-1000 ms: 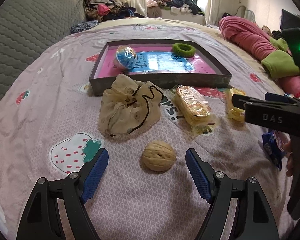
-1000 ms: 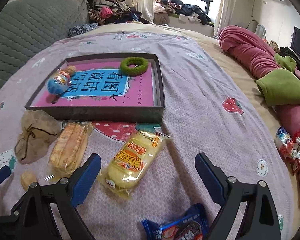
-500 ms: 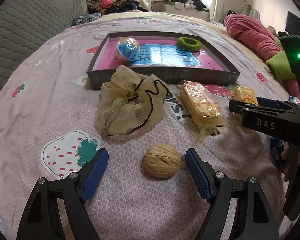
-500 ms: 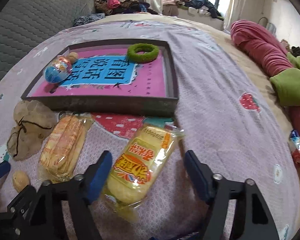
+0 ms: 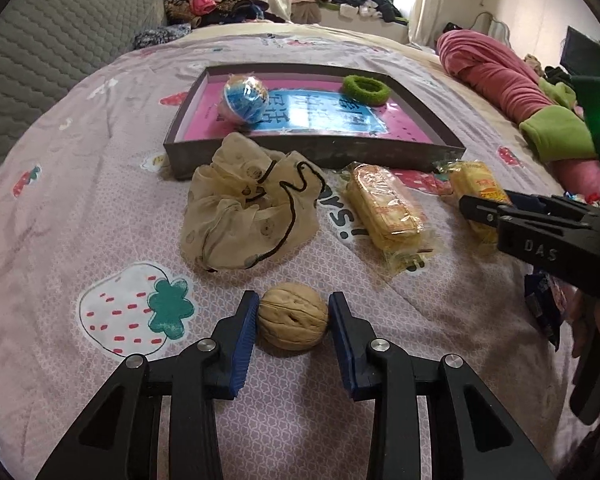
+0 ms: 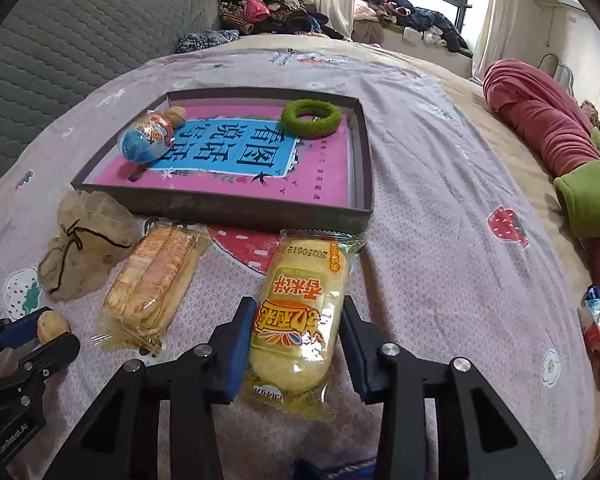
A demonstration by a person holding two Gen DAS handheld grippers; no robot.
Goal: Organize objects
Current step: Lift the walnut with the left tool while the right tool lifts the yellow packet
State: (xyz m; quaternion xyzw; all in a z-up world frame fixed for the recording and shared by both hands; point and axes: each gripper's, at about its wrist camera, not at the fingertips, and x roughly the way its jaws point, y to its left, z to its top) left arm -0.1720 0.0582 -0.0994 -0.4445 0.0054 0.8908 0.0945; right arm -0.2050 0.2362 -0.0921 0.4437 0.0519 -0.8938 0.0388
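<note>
Left gripper (image 5: 293, 314), jaws just closing, is pinching the walnut (image 5: 293, 316); right gripper (image 6: 298, 322), likewise closing, is squeezing the yellow snack packet (image 6: 300, 312).

"DAS" is read on the right gripper (image 5: 540, 236); "20250619" is printed on the yellow snack packet (image 6: 300, 308); "看图说话" is shown upside down on the pink book (image 6: 236, 152)

Both wrist views low, angled down, sharing the tray (image 5: 316, 155)
</note>
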